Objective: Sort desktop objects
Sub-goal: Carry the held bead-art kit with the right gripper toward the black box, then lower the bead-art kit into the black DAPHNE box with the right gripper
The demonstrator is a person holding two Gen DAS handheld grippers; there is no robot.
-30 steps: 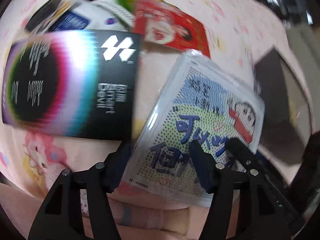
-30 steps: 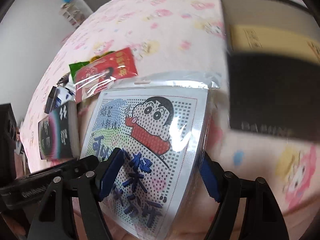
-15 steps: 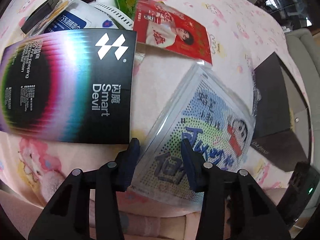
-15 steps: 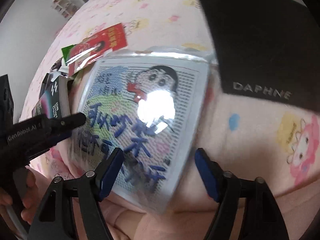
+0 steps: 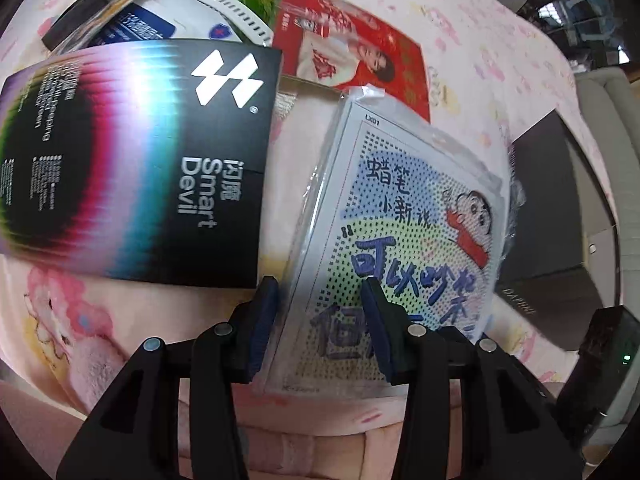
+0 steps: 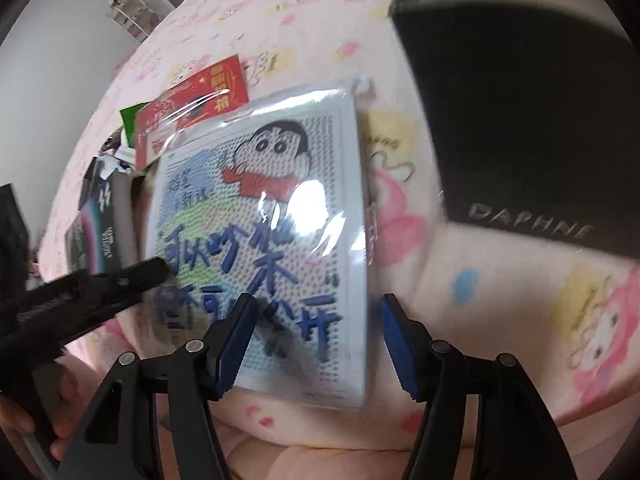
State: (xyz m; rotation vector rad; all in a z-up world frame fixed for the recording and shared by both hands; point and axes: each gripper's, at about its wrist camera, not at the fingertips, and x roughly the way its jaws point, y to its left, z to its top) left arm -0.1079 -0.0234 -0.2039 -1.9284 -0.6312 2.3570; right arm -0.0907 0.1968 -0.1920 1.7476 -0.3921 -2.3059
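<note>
1. The cartoon bead-board pack (image 5: 404, 232), a flat plastic-wrapped panel with a cartoon boy and blue lettering, lies on the pink blanket (image 5: 72, 320) between the Smart Devil box (image 5: 132, 160) and the dark DAPHNE box (image 6: 520, 128); its long axis runs away from both cameras, near end towards the tongs.
2. The left gripper (image 5: 320, 320) has its blue-padded jaws set astride the pack's near left corner, one finger outside the edge and one over the printed face. I cannot tell whether they press it or merely straddle it (a gap shows between pad and wrap).
3. The right gripper (image 6: 316, 340) stands with jaws wide apart over the pack's near right edge, holding nothing. Both are about equally near, the left nearer to a hold.
4. Beyond the pack lie a red packet (image 5: 352, 52), a green one and white and dark items in a loose heap.
5. The blanket is soft, printed with cartoon figures; a pale wall and a small shelf (image 6: 128, 12) show far off.
</note>
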